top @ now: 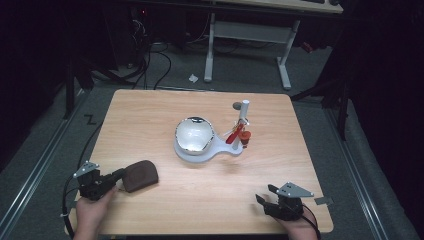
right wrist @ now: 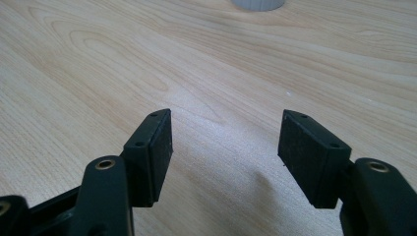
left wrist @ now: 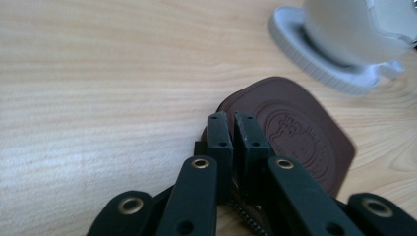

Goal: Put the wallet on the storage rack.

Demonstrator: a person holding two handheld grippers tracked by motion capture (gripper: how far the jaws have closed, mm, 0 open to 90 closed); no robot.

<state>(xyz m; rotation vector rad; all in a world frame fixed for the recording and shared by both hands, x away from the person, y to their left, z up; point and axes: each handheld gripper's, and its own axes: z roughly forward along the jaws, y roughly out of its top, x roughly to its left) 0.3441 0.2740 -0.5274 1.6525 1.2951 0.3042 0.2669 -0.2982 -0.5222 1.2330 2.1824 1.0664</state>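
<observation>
A brown leather pouch point(top: 140, 175) lies near the table's front left corner. In the left gripper view, the pouch point(left wrist: 300, 128) shows an embossed round stamp and a zipper at its near edge. My left gripper point(top: 119, 174) comes at it from the left, and its jaws point(left wrist: 233, 125) are pressed together on the pouch's near edge. My right gripper point(top: 265, 193) rests at the front right of the table. In its own view the right gripper point(right wrist: 228, 147) stands open over bare wood, with nothing between its pads.
A shiny bowl point(top: 194, 133) sits on a white base point(top: 222, 151) at the table's middle, with a red-handled tool point(top: 234, 135) and a white post point(top: 245, 107) beside it. The base's rim point(left wrist: 314, 64) lies just beyond the pouch. The table's front edge is close to both hands.
</observation>
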